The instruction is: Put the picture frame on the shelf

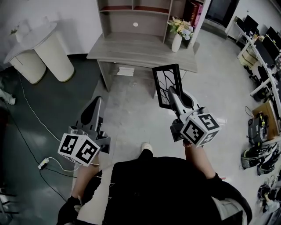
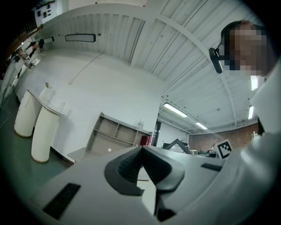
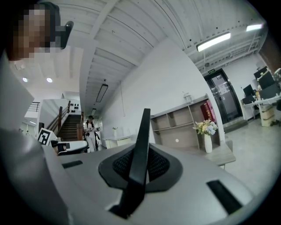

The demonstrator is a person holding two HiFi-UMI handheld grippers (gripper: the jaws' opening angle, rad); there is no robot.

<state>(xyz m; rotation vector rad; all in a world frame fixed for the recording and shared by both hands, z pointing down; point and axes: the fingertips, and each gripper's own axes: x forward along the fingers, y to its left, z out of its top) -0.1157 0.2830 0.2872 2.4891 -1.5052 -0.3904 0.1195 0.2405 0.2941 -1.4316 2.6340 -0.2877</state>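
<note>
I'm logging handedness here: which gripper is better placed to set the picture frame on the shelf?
Right. The right gripper is shut on the picture frame, holding it upright and facing the shelf. The left gripper is shut and empty.

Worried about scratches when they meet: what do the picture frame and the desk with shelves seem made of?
The picture frame has a thin black border with a dull, matte look. That suggests plastic or painted wood, but which one I cannot tell. The desk looks like grey laminated board with a matte finish, going by its flat panels and faint grain-like streaks.
</note>
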